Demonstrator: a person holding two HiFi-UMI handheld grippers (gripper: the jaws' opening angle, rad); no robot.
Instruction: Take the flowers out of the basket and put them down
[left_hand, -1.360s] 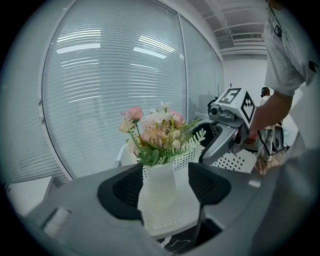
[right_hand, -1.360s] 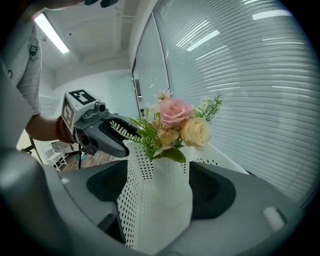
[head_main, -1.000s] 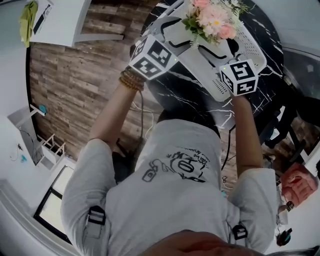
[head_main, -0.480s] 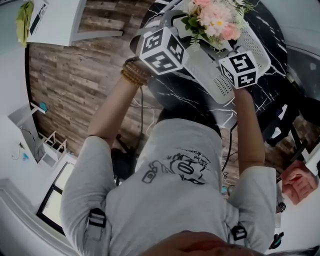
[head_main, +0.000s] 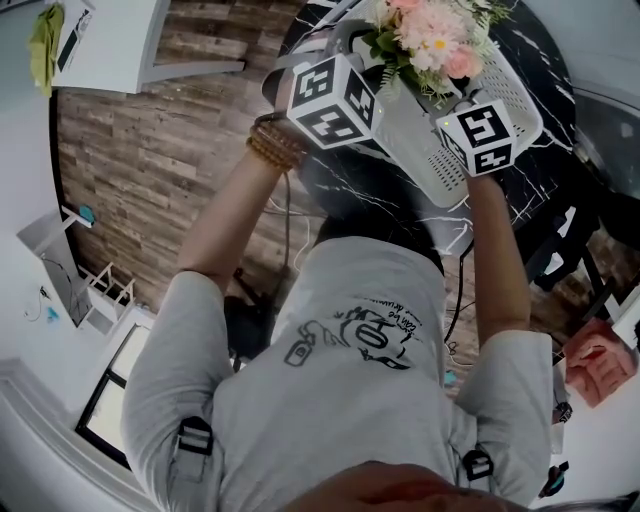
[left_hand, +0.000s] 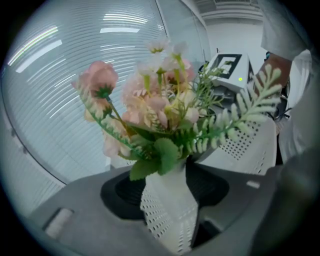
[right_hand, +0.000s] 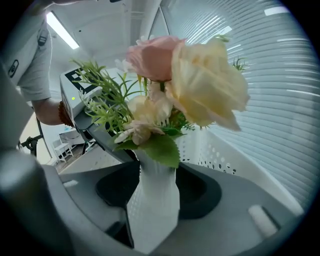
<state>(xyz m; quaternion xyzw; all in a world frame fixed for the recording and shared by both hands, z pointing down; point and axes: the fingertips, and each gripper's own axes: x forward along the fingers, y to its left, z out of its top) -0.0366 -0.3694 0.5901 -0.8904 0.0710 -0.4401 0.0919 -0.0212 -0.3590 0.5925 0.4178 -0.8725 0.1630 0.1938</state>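
left gripper view: left gripper (left_hand: 167, 192), just closing, pinches basket (left_hand: 165, 220).

Flowers (head_main: 430, 40) are pink and cream, basket (head_main: 425, 150) white perforated, table (head_main: 540, 60) seemingly black-marbled.

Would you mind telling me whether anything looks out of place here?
Nothing is spilled or broken. One oddity: the left hand-held gripper and the right hand-held gripper have both just been closing their jaws on the wall of the white basket, not on the flowers, which sit inside it.
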